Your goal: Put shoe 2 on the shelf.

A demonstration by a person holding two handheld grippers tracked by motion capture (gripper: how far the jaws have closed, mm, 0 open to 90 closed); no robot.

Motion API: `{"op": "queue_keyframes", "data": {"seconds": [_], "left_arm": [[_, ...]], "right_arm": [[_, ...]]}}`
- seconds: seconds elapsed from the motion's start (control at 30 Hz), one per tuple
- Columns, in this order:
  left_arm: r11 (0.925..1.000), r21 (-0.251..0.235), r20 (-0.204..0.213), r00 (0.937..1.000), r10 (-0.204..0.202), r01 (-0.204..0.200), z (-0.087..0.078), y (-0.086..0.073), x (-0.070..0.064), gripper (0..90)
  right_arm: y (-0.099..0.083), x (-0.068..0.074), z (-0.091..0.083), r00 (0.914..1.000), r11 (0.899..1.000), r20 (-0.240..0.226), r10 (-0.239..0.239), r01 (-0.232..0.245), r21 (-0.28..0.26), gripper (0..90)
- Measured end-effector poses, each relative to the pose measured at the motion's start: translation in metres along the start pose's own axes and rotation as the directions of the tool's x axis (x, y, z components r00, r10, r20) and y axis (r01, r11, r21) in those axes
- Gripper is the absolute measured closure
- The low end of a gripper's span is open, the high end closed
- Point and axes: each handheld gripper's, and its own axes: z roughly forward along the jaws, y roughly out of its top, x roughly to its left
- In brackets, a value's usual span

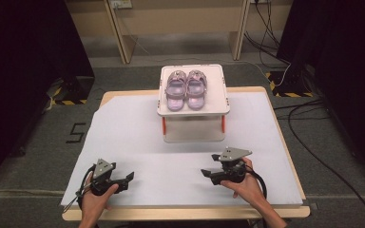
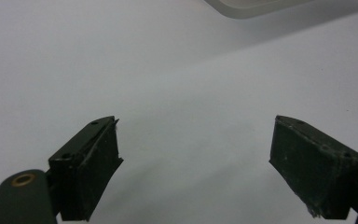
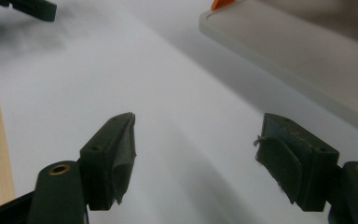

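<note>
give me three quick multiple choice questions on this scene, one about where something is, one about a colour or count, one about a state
1. Where are the shoes?
A. on the top shelf of the white rack
B. on the floor
C. in the left gripper

2. What colour are the shoes?
A. green
B. light purple
C. black

3. How are the left gripper and right gripper?
A. both open and empty
B. both shut on a shoe
C. one open, one shut

Answers: 1 A, the pair sits side by side on the rack's top. 2 B, they look lilac. 3 A, each gripper view shows jaws wide apart with nothing between.
</note>
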Motion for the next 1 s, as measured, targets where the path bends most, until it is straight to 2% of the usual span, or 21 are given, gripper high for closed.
{"op": "queue_keyframes", "data": {"seconds": [0.2,0.37,1.0], "left_arm": [[1.0000,-0.002,0.000,1.0000,-0.001,0.001,0.000,0.000,0.000,14.9],[1.0000,0.001,0.000,1.0000,-0.001,0.001,0.000,0.000,0.000,14.9],[1.0000,0.000,0.000,1.0000,0.002,-0.002,0.000,0.000,-0.001,14.9]], "right_arm": [[-0.012,0.006,0.002,0.9999,0.999,-0.010,0.012,-0.011,0.053,23.5],[-0.020,0.011,0.001,1.0000,0.996,-0.009,-0.003,0.004,0.089,23.9],[-0.031,0.022,-0.007,0.9999,0.994,-0.006,-0.012,0.013,0.113,23.2]]}}
